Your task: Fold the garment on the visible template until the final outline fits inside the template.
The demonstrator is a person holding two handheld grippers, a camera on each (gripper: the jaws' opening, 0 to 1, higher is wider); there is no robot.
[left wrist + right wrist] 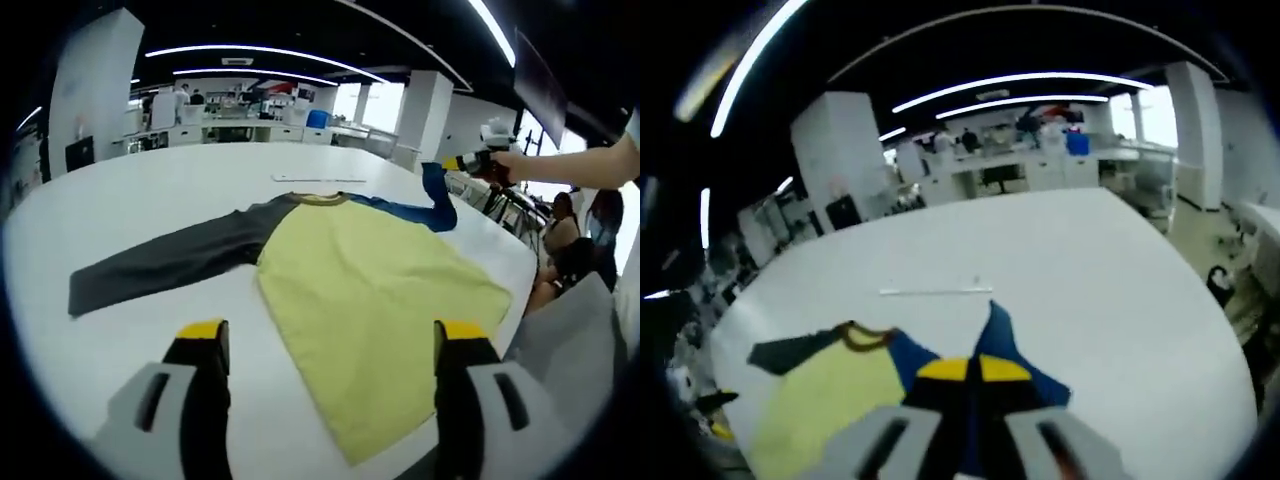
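Raglan shirt (370,290) lying flat on the white tabletop (170,185), yellow-green body facing up, collar pointing toward the far edge. Dark grey sleeve (160,262) stretching out flat across the tabletop, well clear of the body. Blue sleeve (432,205) on the other side lifting off the tabletop, cuff end hanging in the air.

Right tongs (455,164) showing in the left gripper view, held by a person's hand (520,165), clamping the blue sleeve's cuff and holding it up above the tabletop edge. In the right gripper view: right tongs (973,372) yellow tips pressed together on the blue sleeve (992,335), fabric rising in a point between them; shirt (825,395) body and collar sitting just beside, low in that view.

Left tongs (325,335) hovering over the near hem of the shirt, jaws standing wide apart, nothing between them, not touching fabric.

Thin white strip (318,179) lying on the tabletop beyond the collar, apart from the shirt; also showing as the strip (935,291) in the right gripper view. Template outline: cannot tell.

People sitting (565,235) past the tabletop edge on the blue-sleeve side. Office desks (240,125) in the far background.
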